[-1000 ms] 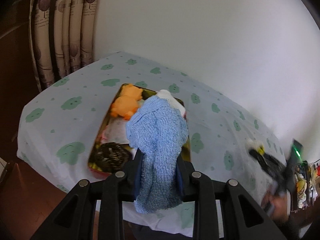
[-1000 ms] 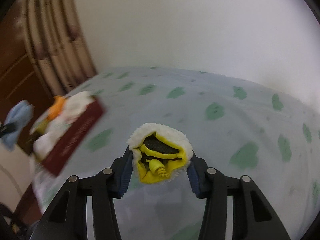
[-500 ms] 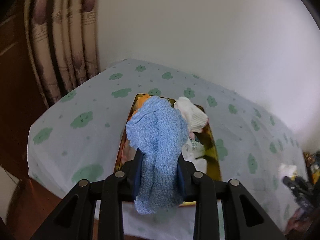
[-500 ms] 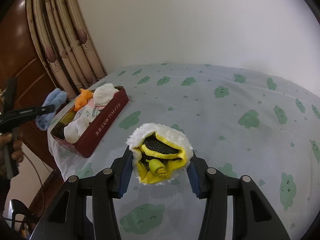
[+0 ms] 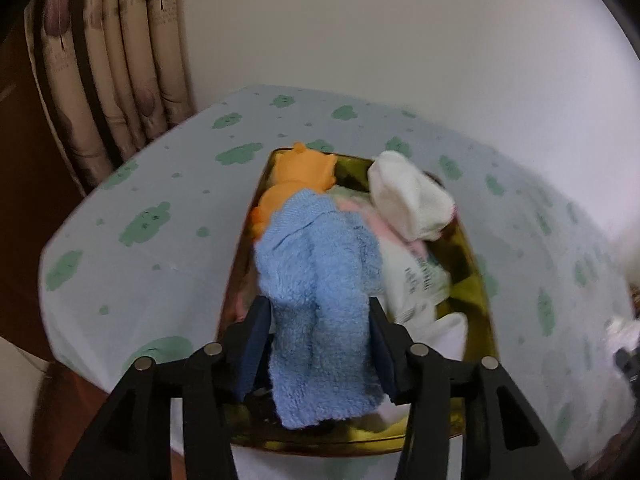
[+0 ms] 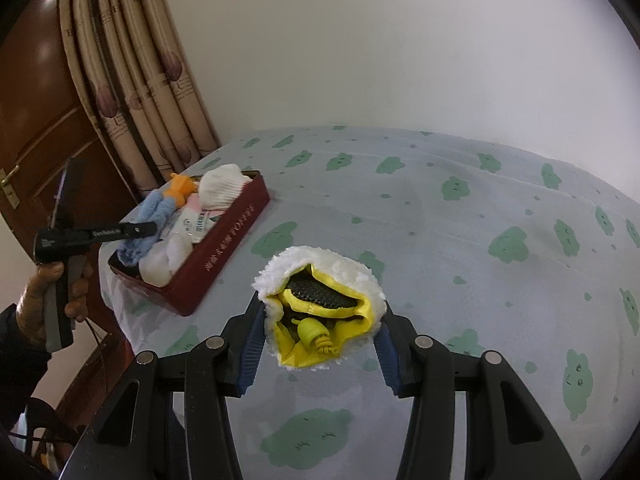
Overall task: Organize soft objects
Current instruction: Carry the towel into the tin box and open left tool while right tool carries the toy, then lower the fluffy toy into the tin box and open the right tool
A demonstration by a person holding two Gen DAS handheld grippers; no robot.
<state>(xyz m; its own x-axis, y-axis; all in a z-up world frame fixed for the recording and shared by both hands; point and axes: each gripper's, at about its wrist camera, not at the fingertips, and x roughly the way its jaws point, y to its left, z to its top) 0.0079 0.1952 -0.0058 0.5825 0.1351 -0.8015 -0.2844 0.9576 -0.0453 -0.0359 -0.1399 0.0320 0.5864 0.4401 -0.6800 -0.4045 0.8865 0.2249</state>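
Observation:
My left gripper [image 5: 318,334] is shut on a blue fluffy cloth [image 5: 316,292] and holds it over the near end of a red tin box [image 6: 224,240] with a gold inside [image 5: 476,292]. The box holds an orange plush [image 5: 298,178], a white sock [image 5: 408,196] and several other soft white items. My right gripper [image 6: 320,344] is shut on a white fleece item with a yellow lining [image 6: 320,304], above the table to the right of the box. The left gripper and the blue cloth [image 6: 150,220] also show in the right wrist view.
The table has a pale blue cloth with green cloud prints [image 6: 460,240]. Beige curtains [image 6: 136,80] and a brown door [image 6: 36,120] stand at the left. A white wall [image 6: 380,40] is behind the table. The table edge [image 5: 72,356] is close to the box.
My left gripper has come closer over the box with the blue cloth. My right gripper has pulled slightly back, so the box now sits further left in its view.

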